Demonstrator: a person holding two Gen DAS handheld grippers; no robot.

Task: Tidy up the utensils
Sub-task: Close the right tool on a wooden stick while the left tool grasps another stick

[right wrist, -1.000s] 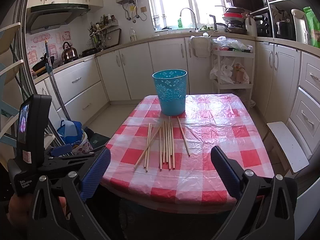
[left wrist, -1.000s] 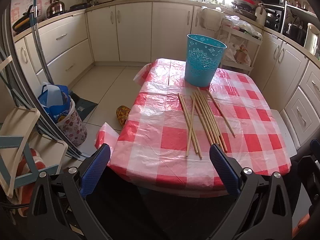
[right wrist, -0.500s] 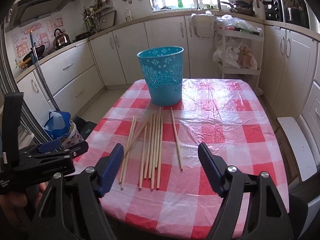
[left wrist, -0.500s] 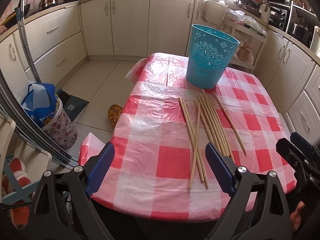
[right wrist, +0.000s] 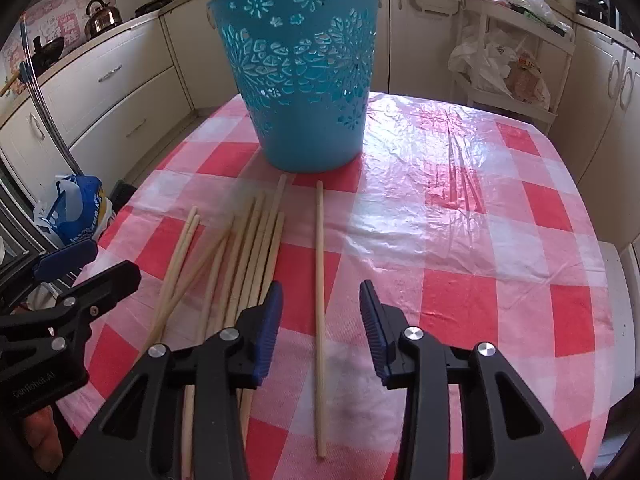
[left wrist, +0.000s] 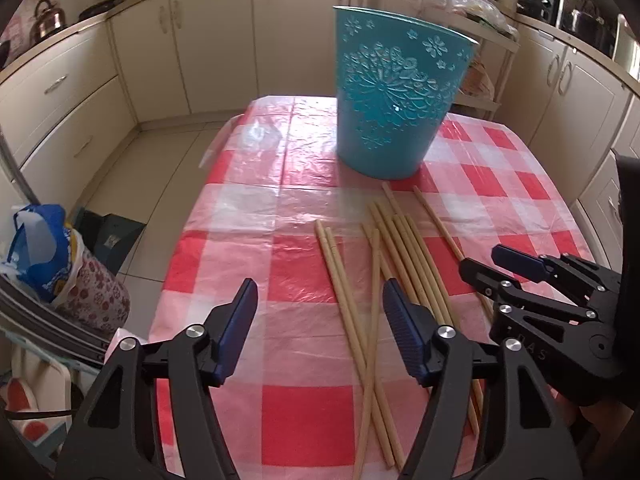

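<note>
Several wooden chopsticks [left wrist: 400, 248] lie side by side on the red-and-white checked tablecloth [left wrist: 240, 240], in front of an upright turquoise cut-out bin [left wrist: 396, 108]. My left gripper [left wrist: 320, 304] hovers low over the leftmost crossed chopsticks [left wrist: 336, 272]. Its jaws are closing with those sticks between them, untouched. In the right wrist view, my right gripper [right wrist: 321, 300] straddles a single chopstick [right wrist: 319, 240] lying apart from the bundle [right wrist: 248, 256]. Its jaws are closing and the pads are not on the stick. The bin [right wrist: 304, 80] stands just beyond. Each gripper shows in the other's view: right gripper [left wrist: 480, 260], left gripper [right wrist: 114, 258].
Cream kitchen cabinets [left wrist: 72, 92] ring the table. A blue bag in a patterned bin [left wrist: 40, 252] stands on the floor at the left. A white trolley with plastic bags [right wrist: 500, 64] is behind the table on the right. A kettle [right wrist: 102, 16] sits on the counter.
Both grippers have come forward and down over the table, close above the chopsticks. Both pairs of jaws have narrowed from wide open. The chopsticks and bin have not moved.
</note>
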